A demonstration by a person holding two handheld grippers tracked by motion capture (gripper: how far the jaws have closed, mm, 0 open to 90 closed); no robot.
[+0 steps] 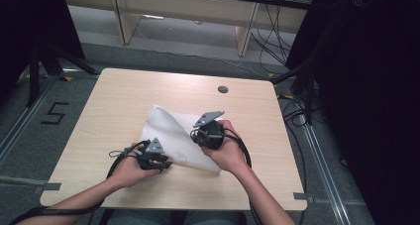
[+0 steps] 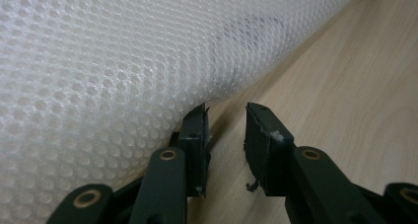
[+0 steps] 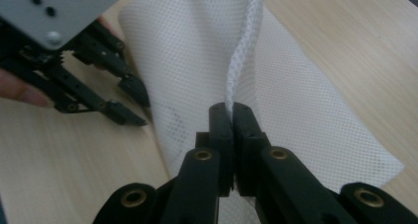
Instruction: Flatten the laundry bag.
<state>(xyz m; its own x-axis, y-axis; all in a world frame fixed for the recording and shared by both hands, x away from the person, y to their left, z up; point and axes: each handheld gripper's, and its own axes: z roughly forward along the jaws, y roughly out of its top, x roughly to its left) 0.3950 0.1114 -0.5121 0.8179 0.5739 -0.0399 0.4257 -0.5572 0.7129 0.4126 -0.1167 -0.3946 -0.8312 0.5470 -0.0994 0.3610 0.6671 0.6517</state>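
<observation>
High view shows a white net cloth lying near the middle of a light wooden table. The cloth is thin and soft, full of tiny round holes like a honeycomb, and you can see a little through it. Its edges are straight, but one part is lifted up in a soft fold.

A person's hands come in from six o'clock. The left claw sits at about seven o'clock from the cloth's middle, right at the cloth's edge. In the left gripper view its two black jaws stand apart with bare wood between them, and the bumpy white net curves up just beside one jaw. A faint dark ring mark shows on the net.

The right claw is pressed together on a pinched-up bit of the cloth, which bunches into a thin, ropey strip rising from the jaws. The rest spreads out flat and wide behind it.

The table is smooth, with pale wood grain and a small round dark hole at about one o'clock from the cloth.
</observation>
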